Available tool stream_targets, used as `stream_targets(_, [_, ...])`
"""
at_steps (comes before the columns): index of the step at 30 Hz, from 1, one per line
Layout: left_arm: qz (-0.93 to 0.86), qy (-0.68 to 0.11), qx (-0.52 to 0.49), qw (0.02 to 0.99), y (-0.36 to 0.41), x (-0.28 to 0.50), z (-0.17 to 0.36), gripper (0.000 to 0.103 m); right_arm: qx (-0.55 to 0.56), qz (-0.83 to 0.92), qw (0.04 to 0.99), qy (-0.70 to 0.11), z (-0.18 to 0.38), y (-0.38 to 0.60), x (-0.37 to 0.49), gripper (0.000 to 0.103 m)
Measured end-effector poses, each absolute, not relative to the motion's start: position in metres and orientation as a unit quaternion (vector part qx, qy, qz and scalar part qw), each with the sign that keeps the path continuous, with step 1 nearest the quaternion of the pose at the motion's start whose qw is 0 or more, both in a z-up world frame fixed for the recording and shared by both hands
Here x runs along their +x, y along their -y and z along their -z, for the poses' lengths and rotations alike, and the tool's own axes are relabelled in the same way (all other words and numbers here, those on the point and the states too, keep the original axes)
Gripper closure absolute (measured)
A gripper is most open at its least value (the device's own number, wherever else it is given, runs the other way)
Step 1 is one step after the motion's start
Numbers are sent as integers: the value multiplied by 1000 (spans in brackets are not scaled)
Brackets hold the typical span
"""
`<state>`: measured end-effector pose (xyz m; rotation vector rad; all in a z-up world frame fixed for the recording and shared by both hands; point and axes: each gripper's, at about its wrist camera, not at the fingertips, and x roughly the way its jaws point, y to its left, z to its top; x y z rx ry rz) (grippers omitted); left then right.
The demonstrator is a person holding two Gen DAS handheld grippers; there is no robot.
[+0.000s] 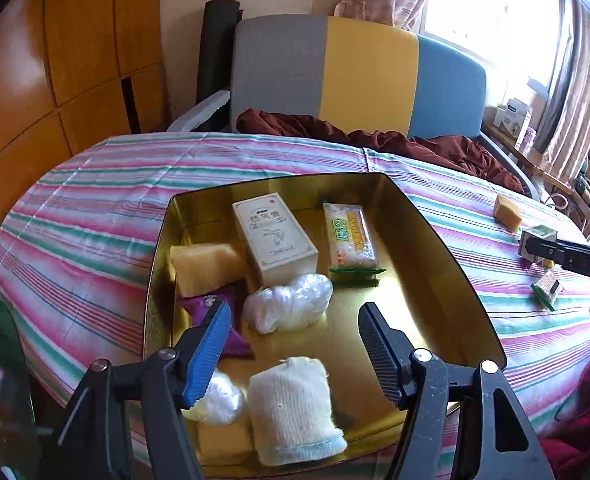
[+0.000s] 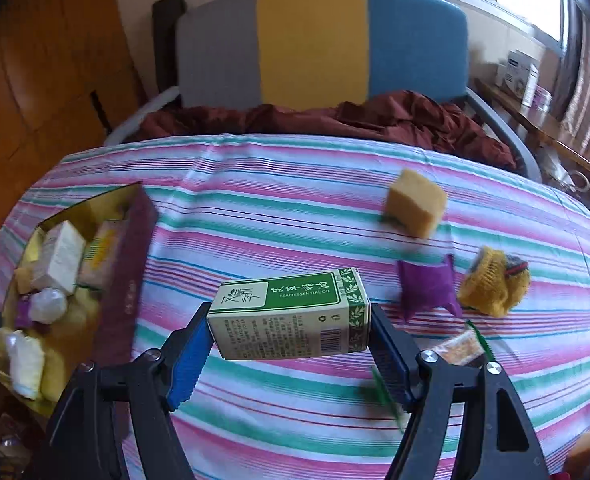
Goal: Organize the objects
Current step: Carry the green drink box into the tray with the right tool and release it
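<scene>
Meanwhile the right gripper (image 2: 291, 356) clamps the green-and-cream cardboard essential-oil box (image 2: 291, 316) lengthwise, lifted clear for carrying left to the gold metal tray (image 1: 435, 248) beneath the empty, half-open left gripper (image 1: 295, 356).

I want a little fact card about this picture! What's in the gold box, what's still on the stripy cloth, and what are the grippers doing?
Container: gold tin, on the striped cloth
Inside the tin: cream carton, yellow sponge, snack packet, purple packet, clear plastic wad, white knit roll
Still on the cloth: sponge block, purple pouch, yellow knit item
Left gripper: open, empty, above the tin
Right gripper: shut on the green essential oil box, lifted off the cloth
</scene>
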<state>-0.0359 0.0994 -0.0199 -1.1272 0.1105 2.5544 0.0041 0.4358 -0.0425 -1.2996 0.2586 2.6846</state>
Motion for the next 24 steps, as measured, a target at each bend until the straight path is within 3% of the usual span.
stream_targets(9, [-906, 8, -395, 153, -58, -39, 18, 33, -437, -891, -115, 38, 15, -285, -21, 28])
stream_targets(16, [-906, 36, -404, 119, -18, -41, 25, 32, -486, -854, -137, 124, 59, -228, -44, 28])
stream_targets(24, [-903, 55, -411, 110, -1, -40, 33, 32, -521, -827, -159, 140, 91, -201, -59, 27])
